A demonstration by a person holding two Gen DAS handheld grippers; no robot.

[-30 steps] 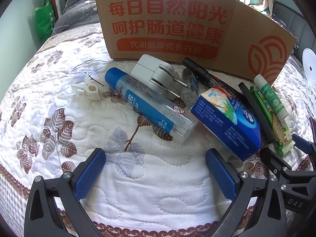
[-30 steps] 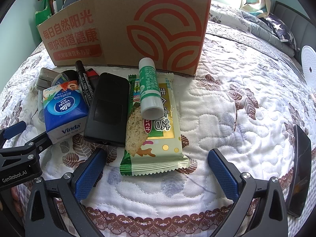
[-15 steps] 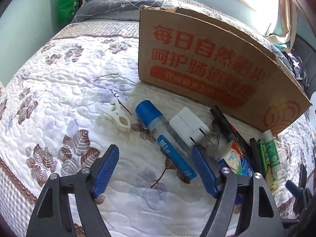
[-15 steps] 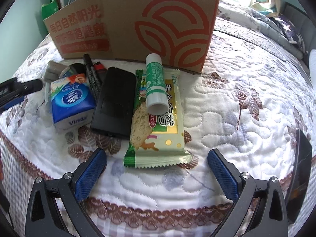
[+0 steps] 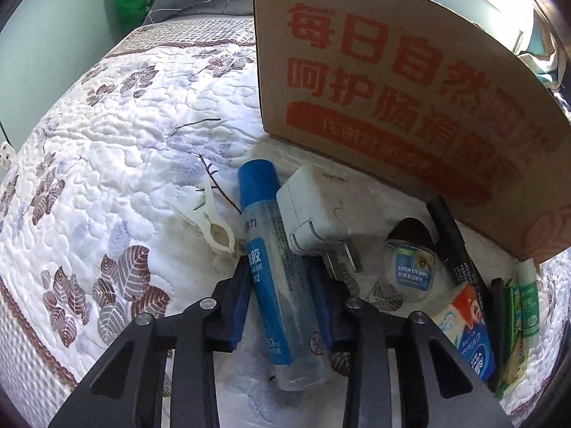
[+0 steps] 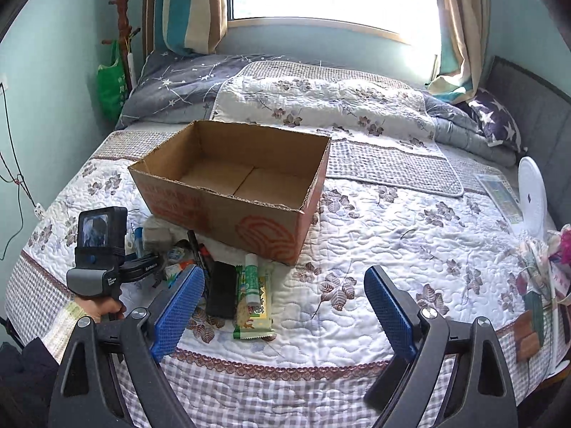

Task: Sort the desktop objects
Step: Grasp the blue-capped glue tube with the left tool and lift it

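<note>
My left gripper is shut on a clear liquid glue bottle with a blue cap that lies on the bedspread. Beside it lie a white clothes peg, a white charger plug, an eye-drops pack, a black marker, a blue tissue pack and a green glue stick. The open cardboard box stands behind them, nothing inside. My right gripper is open and held high above the bed, with nothing between its jaws. Below it lie a black case and a snack bar.
The left hand-held gripper body shows at the left in the right wrist view. A white round fan and a flower bundle sit at the bed's right. Pillows and folded quilts lie at the back.
My left gripper moved forward and closed on the glue bottle. My right gripper rose and pulled back, so the whole bed and the inside of the box now show.
</note>
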